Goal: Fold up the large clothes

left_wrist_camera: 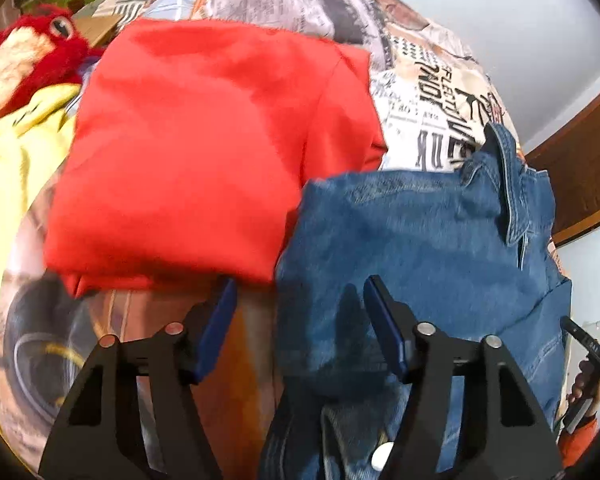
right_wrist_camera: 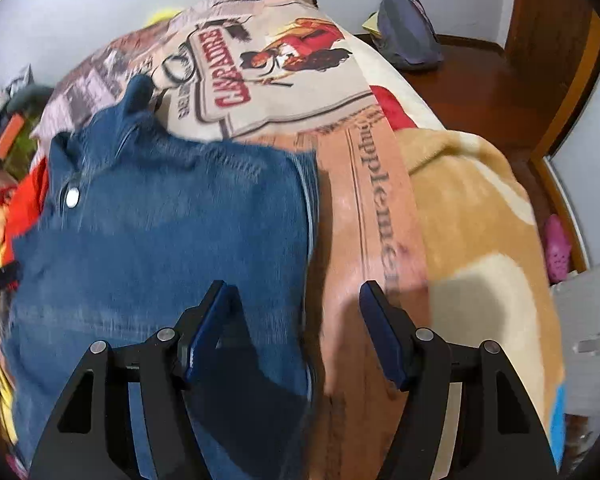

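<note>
A blue denim garment (left_wrist_camera: 420,240) lies folded on the bed; its metal snap shows in the right wrist view (right_wrist_camera: 72,196). My left gripper (left_wrist_camera: 300,300) hovers open over the denim's left edge, one pad above the bedspread, the other above the denim. My right gripper (right_wrist_camera: 296,296) stands open astride the denim garment's (right_wrist_camera: 160,220) right edge, with no pad pressing on cloth. A folded red garment (left_wrist_camera: 204,140) lies just left of the denim. At the right rim of the left wrist view, a hand (left_wrist_camera: 586,380) holds the other gripper.
The bed has a newspaper-print bedspread (right_wrist_camera: 260,68). A yellow garment (left_wrist_camera: 8,160) and a red plush toy (left_wrist_camera: 28,52) lie at the left. A tan blanket (right_wrist_camera: 460,200) lies right of the denim. A dark cap (right_wrist_camera: 410,32) rests on brown wood beyond the bed.
</note>
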Available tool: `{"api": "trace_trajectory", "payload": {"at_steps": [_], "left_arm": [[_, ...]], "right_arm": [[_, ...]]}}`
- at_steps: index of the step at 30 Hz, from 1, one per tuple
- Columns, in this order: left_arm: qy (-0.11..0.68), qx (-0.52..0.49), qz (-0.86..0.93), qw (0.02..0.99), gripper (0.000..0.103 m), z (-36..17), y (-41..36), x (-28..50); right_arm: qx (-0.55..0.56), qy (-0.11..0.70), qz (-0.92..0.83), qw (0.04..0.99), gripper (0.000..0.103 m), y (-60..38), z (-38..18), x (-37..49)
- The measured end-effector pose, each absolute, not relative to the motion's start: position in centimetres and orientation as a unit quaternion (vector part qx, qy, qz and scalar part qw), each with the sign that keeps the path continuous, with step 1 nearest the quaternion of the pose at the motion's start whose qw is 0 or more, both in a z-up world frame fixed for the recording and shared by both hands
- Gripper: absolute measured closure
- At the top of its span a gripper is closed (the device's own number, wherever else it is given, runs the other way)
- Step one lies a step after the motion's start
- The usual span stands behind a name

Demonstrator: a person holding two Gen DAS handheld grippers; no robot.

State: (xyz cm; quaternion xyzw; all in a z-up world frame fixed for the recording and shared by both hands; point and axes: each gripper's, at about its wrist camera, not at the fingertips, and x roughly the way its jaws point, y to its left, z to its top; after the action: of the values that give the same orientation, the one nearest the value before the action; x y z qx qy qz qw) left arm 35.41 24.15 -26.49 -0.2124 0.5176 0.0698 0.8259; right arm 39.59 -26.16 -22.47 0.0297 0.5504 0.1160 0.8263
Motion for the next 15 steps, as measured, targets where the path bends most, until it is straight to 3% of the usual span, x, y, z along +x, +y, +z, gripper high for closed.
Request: {"api": "trace_trajectory", "payload": {"at_steps": [3, 5, 7, 10, 15], "left_arm": [[0.517, -0.187, 0.074, 0.832, 0.052, -26.6, 23.7, 36.7], [0.520, -0.164, 0.079, 0.835, 0.063, -26.9, 23.2, 37.4], [0.518, -0.135, 0.088, 0.840, 0.080, -27.1, 22.4, 38.0], [0.505, -0.069, 0.108, 0.854, 0.093, -26.3, 20.5, 38.1], [0.454, 0.052, 0.123, 0.881, 0.095, -22.2, 16.4, 36.9]], "right_arm": [[0.034, 0.542, 0.122, 0.831, 0.040, -25.5, -22.7, 40.7], [0.035, 0.539, 0.124, 0.833, 0.051, -25.0, -23.1, 41.4], [0.041, 0.542, 0.125, 0.830, 0.077, -24.4, -23.6, 42.0], [0.045, 0.535, 0.126, 0.834, 0.093, -23.9, -23.1, 42.3], [0.000, 0.482, 0.134, 0.866, 0.095, -22.7, -19.2, 41.1]]}}
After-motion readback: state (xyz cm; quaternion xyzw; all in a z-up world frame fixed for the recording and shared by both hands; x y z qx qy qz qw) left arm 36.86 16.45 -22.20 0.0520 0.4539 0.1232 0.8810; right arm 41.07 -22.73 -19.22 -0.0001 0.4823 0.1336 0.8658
